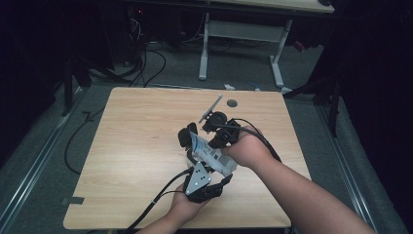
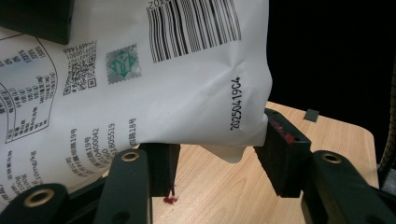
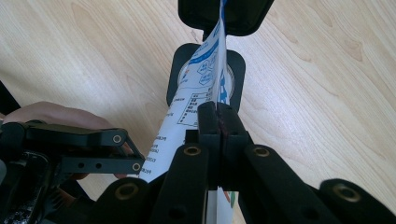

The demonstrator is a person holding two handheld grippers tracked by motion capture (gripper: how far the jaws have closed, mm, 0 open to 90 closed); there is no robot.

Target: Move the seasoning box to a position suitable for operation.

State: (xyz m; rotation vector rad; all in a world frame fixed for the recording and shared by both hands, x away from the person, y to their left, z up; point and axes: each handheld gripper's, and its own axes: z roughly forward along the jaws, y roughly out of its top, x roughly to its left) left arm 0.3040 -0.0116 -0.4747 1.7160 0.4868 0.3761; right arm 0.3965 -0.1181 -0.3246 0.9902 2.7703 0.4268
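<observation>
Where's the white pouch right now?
In the high view the white pouch is mid-table, held between both grippers: left gripper across its body, right gripper pinching its edge.

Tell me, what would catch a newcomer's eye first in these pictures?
Probably the white printed bag held up over the middle of the wooden table, its barcode and date stamp facing the left gripper's camera. The right gripper pinches its thin edge tight, while the left gripper clasps its bottom corner between wider jaws. The room around the table is dark.
</observation>
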